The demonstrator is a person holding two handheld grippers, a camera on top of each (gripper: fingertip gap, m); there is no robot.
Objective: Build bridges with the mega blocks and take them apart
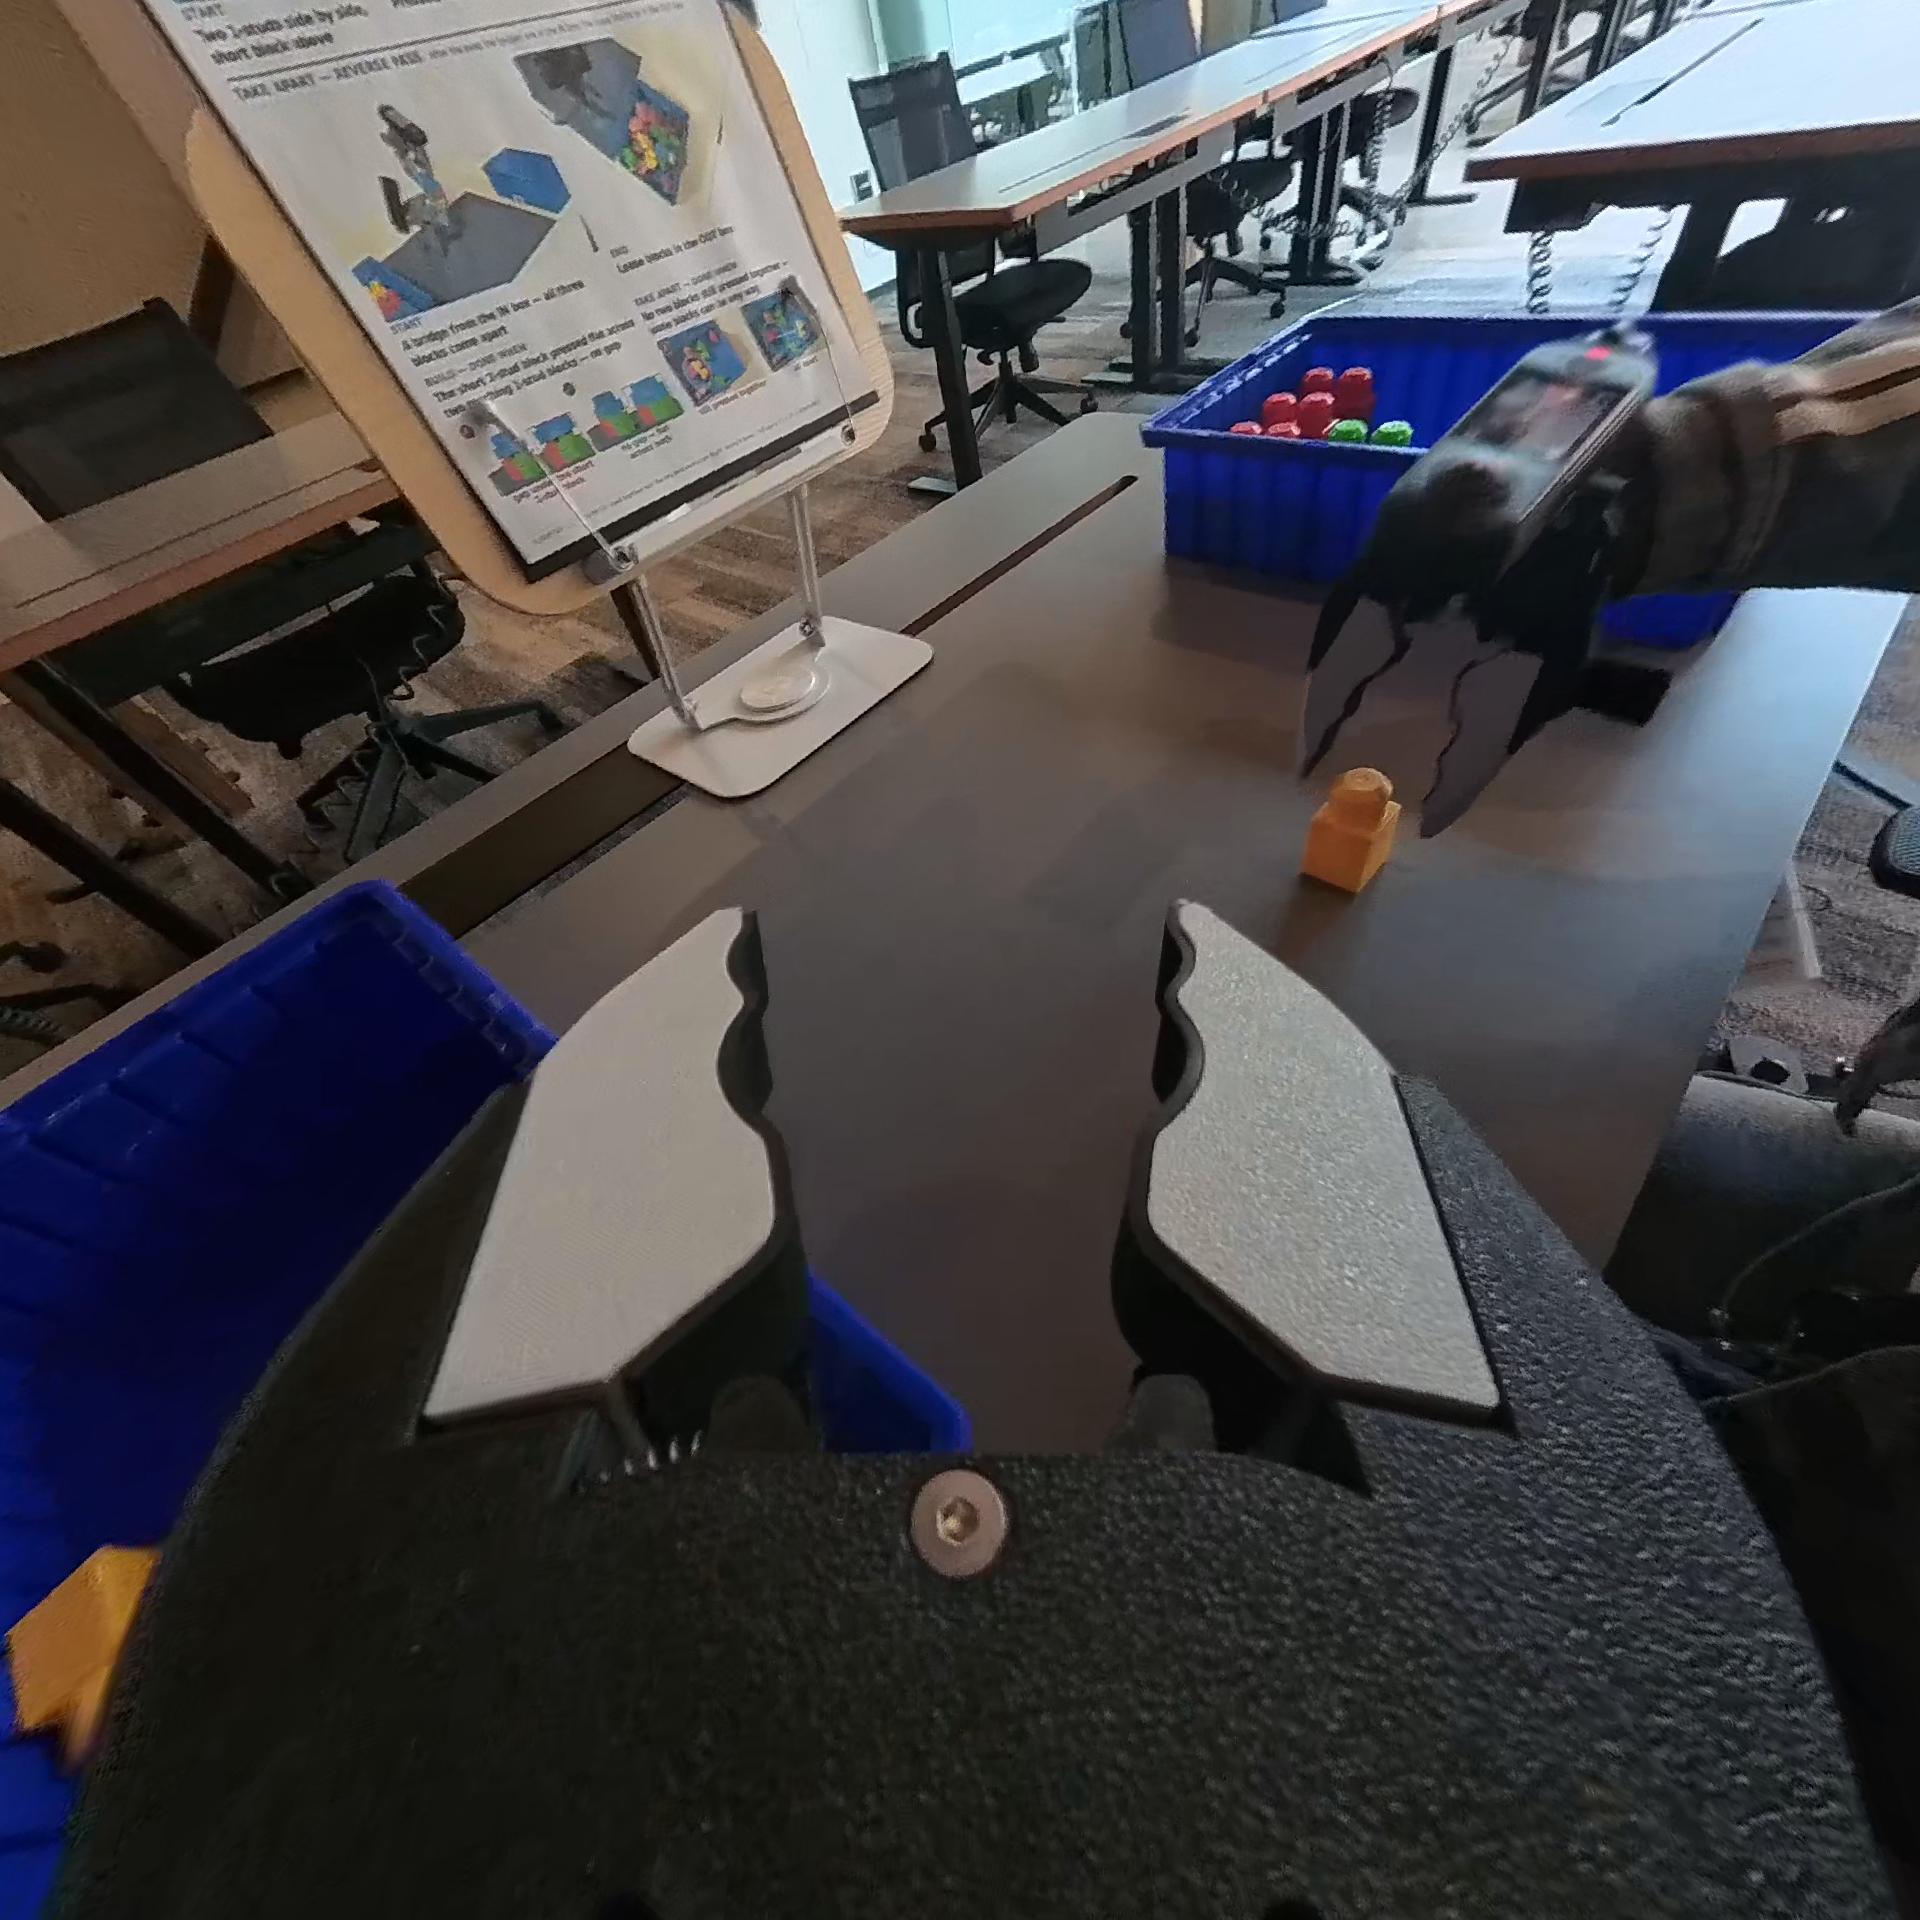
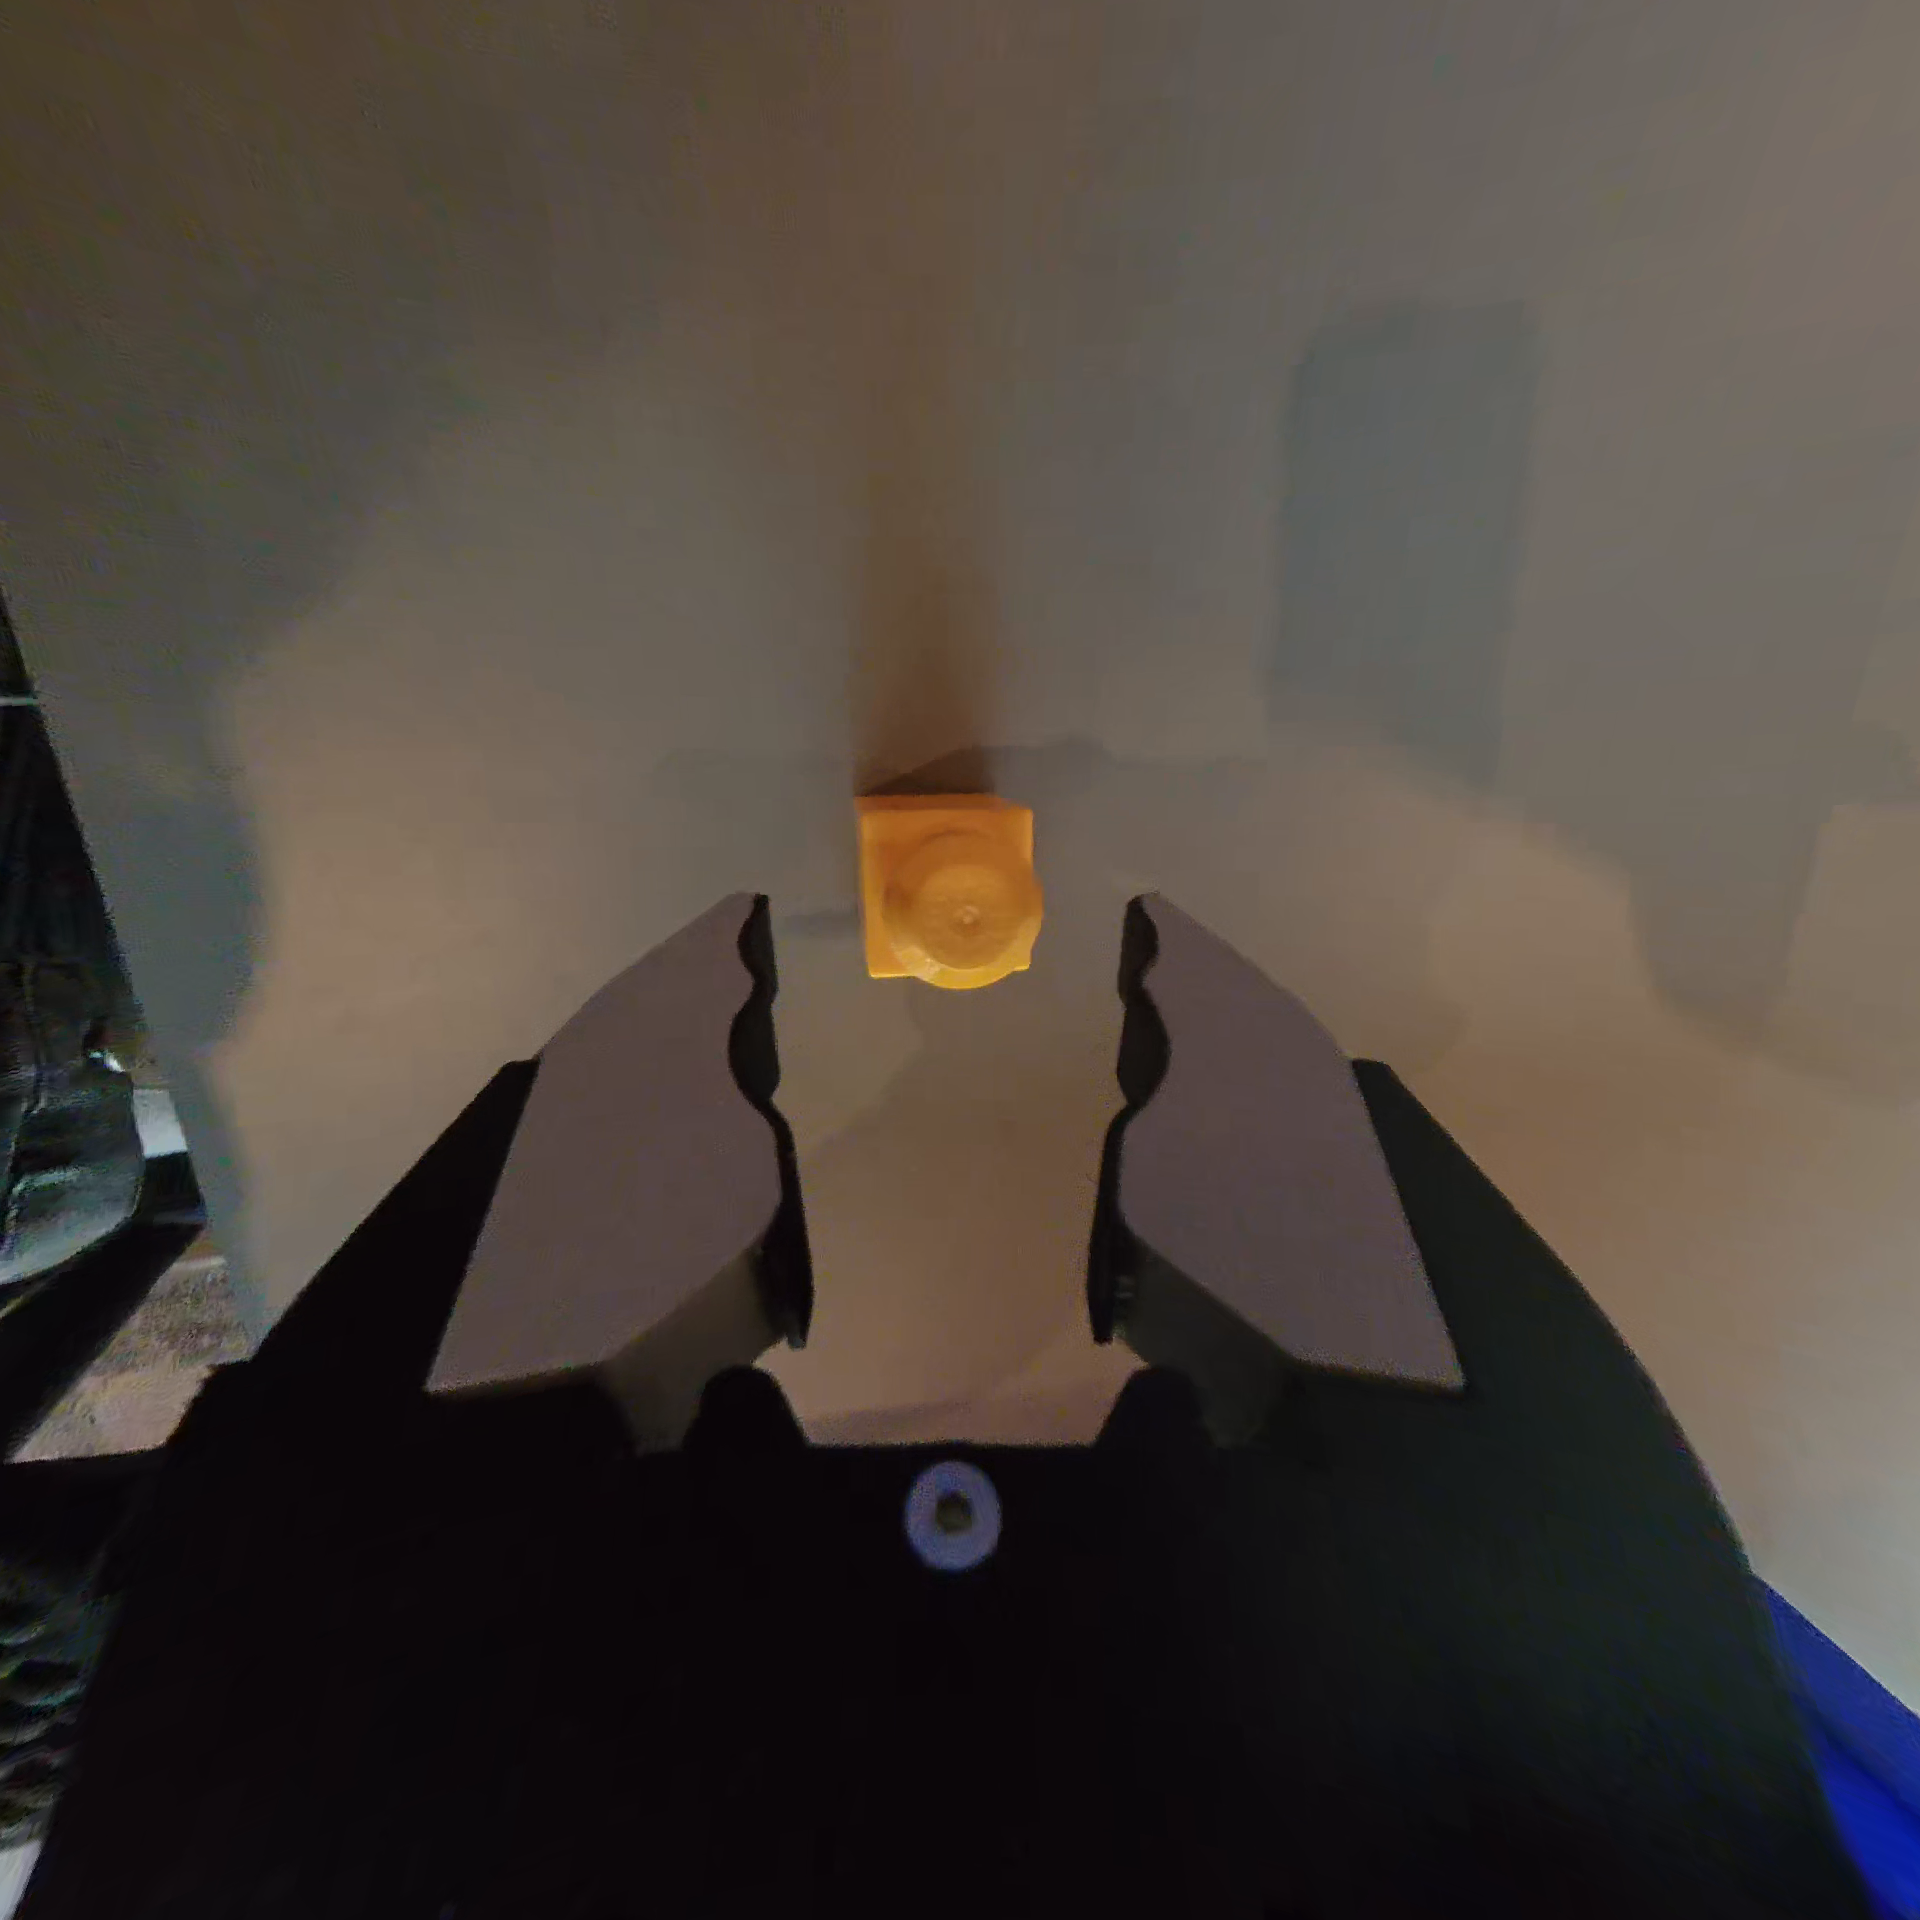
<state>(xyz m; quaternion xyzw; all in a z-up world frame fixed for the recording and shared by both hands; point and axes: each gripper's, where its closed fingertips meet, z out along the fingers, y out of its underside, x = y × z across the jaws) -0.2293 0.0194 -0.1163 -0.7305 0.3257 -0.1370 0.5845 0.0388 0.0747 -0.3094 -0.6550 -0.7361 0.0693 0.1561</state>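
Observation:
A small orange one-stud block [image 1: 1351,829] stands upright on the dark table [image 1: 987,831]; it shows from above in the right wrist view [image 2: 948,899]. My right gripper [image 2: 948,914] is open and empty, pointing down just above the block, its fingertips on either side and apart from it; it shows in the left wrist view [image 1: 1371,795]. My left gripper [image 1: 961,920] is open and empty, over the near table by a blue bin [image 1: 260,1122]. Another orange block [image 1: 73,1652] lies in that bin at the lower left.
A second blue bin [image 1: 1278,499] at the far right holds several red and green blocks [image 1: 1320,410]. An instruction sheet on a clear stand [image 1: 582,312] with a white base [image 1: 779,707] stands at the table's far left edge. Office desks and chairs lie beyond. Across from one pair of fingers to the other is roughly 35 cm.

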